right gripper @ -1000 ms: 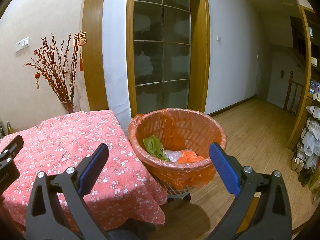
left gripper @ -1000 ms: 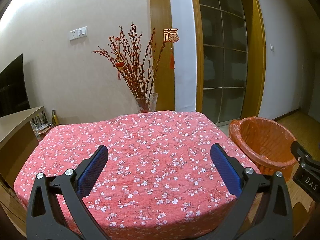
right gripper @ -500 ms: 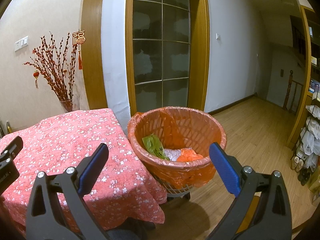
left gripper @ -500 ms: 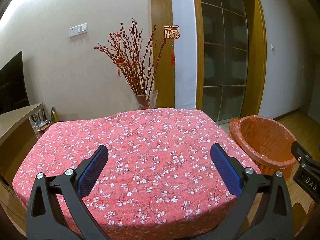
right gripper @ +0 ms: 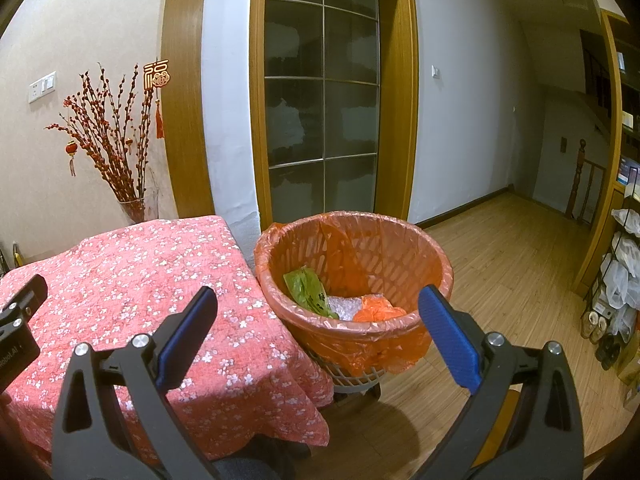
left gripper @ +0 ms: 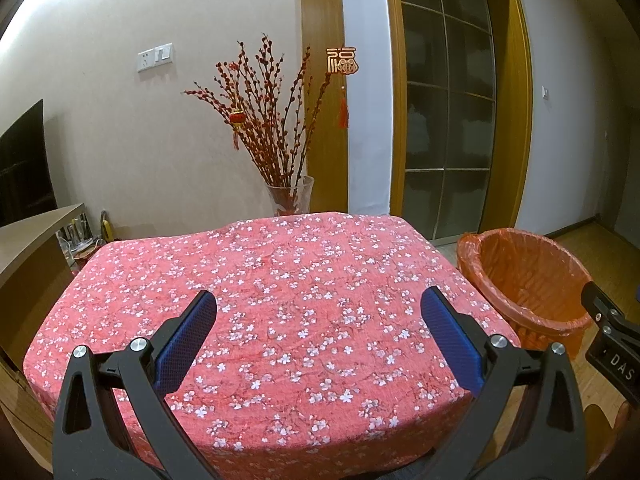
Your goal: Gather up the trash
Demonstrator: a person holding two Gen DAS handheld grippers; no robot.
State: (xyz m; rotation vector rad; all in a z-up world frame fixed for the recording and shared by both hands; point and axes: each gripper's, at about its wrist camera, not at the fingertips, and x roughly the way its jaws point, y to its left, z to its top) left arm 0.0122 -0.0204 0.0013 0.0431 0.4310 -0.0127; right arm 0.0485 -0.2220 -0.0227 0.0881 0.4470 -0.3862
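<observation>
While nothing is held between them, the blue-padded black fingers of the left gripper (left gripper: pixel 318 316) are spread wide above the red floral tablecloth (left gripper: pixel 280 280); the right gripper (right gripper: pixel 318 312) is likewise spread and empty. Just beside the table's right edge, an orange-lined plastic wastebasket (right gripper: pixel 400 334) is seen on the wooden floor (right gripper: pixel 500 256). Inside it lie a green wrapper (right gripper: pixel 308 290), crumpled clear plastic (right gripper: pixel 344 308) and an orange bag scrap (right gripper: pixel 378 312). Behind the table, red-budded branches in a glass vase (left gripper: pixel 290 198) are set against the wall.
</observation>
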